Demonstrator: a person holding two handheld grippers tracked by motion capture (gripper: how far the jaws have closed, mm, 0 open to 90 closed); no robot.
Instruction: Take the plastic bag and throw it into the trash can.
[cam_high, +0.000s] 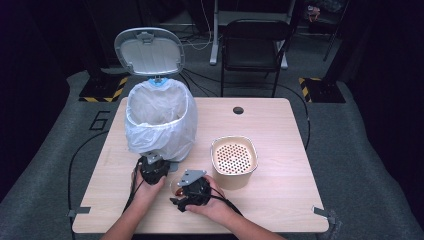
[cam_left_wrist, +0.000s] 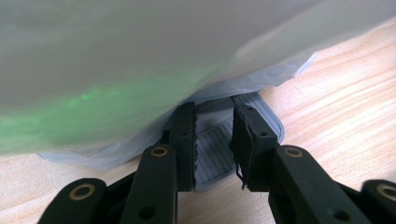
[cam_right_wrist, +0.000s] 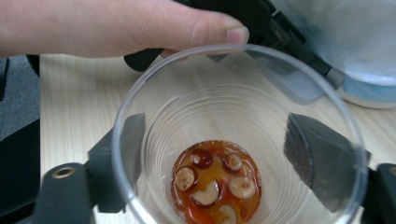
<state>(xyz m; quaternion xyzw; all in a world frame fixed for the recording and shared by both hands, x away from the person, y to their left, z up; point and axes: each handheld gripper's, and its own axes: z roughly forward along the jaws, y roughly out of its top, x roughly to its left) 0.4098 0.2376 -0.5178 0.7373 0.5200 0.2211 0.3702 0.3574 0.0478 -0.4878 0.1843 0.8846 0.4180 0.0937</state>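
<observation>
A pedal bin (cam_high: 160, 120) lined with a white bag stands at the table's left, its lid (cam_high: 149, 51) raised. My left gripper (cam_high: 152, 167) sits at the bin's foot. In the left gripper view its jaws (cam_left_wrist: 214, 119) are slightly apart and rest on the grey ribbed pedal (cam_left_wrist: 219, 149), under the hanging bag (cam_left_wrist: 140, 70). My right gripper (cam_high: 192, 189) is near the front edge, shut on a clear plastic cup (cam_right_wrist: 233, 93); its jaws press on both sides of the cup. Amber liquid with several nut pieces (cam_right_wrist: 215, 184) lies in the cup's bottom.
A beige bowl with a perforated strainer insert (cam_high: 234, 157) stands right of centre on the wooden table (cam_high: 280, 130). The left hand (cam_right_wrist: 116, 23) is close behind the cup. A black folding chair (cam_high: 252, 45) stands beyond the table.
</observation>
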